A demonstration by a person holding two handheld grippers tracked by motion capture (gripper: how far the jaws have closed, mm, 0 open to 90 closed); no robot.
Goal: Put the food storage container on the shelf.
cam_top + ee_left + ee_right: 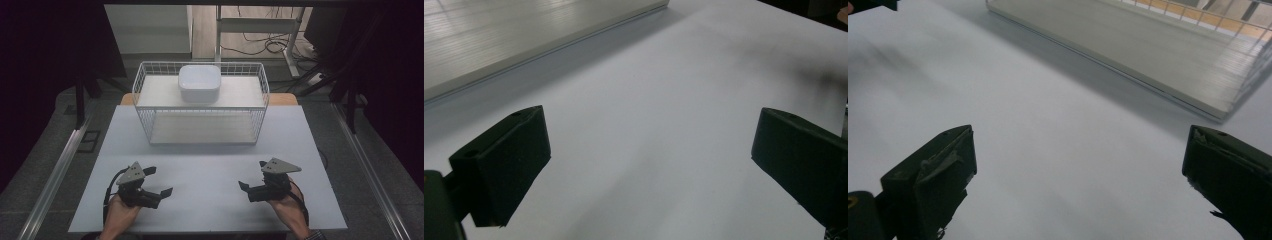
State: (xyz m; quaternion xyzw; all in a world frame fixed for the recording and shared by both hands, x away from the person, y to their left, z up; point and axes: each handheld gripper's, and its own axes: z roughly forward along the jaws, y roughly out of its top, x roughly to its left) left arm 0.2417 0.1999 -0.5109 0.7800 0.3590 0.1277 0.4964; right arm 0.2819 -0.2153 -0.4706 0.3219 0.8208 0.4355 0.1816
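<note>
A white wire rack (200,102) with two shelves stands at the far middle of the table. On its top shelf sits a white square bowl (199,82). My left gripper (159,181) rests low at the front left, open, jaws wide apart with nothing between them. My right gripper (253,175) rests at the front right, also open and empty. In the left gripper view the black fingers (506,162) frame bare table, with the rack's lower shelf (514,35) ahead. In the right gripper view the fingers (933,177) frame bare table, with the rack's shelf (1153,55) beyond.
The pale grey table top (210,172) spreads between the grippers and the rack. A wooden edge (282,99) shows behind the rack. Metal rails (55,170) run along both sides on the floor. Cables (270,45) and a white frame lie beyond the table.
</note>
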